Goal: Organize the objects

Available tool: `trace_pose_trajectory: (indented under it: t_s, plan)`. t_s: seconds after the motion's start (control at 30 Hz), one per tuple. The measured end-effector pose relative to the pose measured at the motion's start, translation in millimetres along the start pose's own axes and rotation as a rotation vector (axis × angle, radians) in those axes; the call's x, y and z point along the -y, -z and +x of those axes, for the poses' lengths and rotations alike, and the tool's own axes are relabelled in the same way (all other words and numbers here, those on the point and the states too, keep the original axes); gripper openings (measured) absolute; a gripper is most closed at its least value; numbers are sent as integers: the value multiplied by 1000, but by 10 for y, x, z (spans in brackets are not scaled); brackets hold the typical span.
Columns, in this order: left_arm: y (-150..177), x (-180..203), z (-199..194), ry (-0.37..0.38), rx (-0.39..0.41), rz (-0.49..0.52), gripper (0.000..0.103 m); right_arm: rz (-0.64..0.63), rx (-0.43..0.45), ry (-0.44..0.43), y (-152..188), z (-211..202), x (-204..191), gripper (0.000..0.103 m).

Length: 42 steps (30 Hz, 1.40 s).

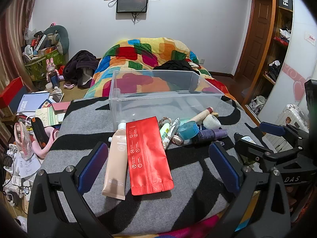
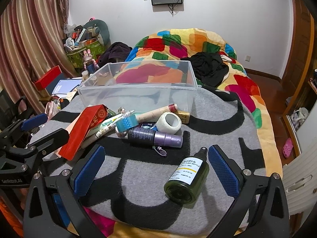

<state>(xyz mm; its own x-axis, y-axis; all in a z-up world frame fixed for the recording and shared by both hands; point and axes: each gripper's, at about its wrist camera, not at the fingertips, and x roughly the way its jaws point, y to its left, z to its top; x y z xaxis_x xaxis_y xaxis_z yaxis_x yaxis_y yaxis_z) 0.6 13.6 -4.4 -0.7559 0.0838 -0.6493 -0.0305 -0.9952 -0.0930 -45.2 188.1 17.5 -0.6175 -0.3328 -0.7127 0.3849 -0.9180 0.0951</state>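
Both hand-held grippers gape wide, empty: left hand-held gripper straddles the red pouch; right hand-held gripper flanks the green bottle, likely bound for the clear bin.

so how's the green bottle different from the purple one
The green bottle lies apart, near the right tongs; the purple bottle lies against the pile by the bin. Green has a white label and black top; purple is dark with a lilac cap. Both lie on their sides on the blanket.
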Motion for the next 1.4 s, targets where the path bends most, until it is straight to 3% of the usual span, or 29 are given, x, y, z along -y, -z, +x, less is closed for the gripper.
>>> trace_pose_trajectory:
  t_s: [1.4]
  plan:
    - [29, -12, 6, -4, -8, -8, 103, 12, 2, -9, -16, -13, -19, 103]
